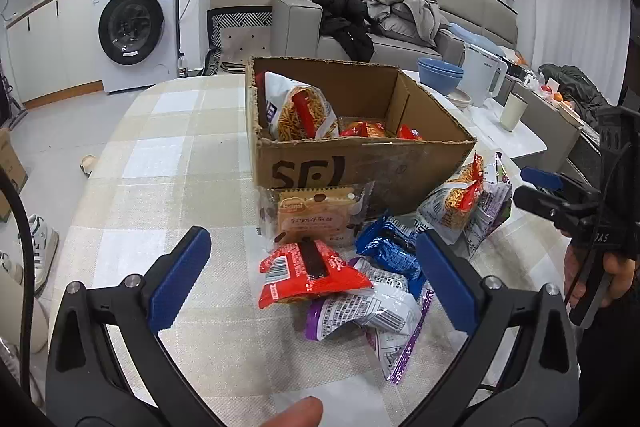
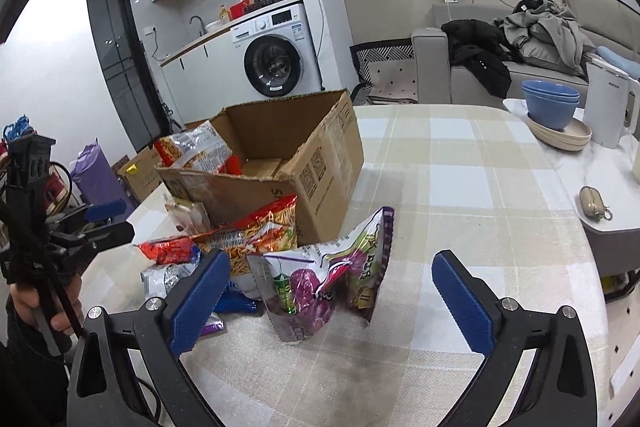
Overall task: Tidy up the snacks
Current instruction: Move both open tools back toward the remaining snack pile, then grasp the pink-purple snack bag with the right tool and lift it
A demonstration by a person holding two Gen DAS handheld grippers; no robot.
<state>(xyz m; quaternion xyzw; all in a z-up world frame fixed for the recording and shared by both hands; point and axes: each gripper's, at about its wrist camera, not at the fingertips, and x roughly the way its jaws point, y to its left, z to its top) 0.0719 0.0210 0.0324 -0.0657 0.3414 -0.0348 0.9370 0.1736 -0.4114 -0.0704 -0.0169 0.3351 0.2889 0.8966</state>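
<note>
Left wrist view: cardboard box [image 1: 360, 163] front reads "SF" in black letters.

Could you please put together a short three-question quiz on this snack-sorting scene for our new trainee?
1. True or false: the box already holds some snacks.
2. Which packet lies between the fingers of the left hand-held gripper? A) red packet B) blue packet C) biscuit pack
3. Fill in: the right hand-held gripper stands ____ in front of the purple bag.

Key:
1. True: a noodle-snack bag leans in its left corner, red packs beside it.
2. A.
3. Open, holding nothing.
</note>
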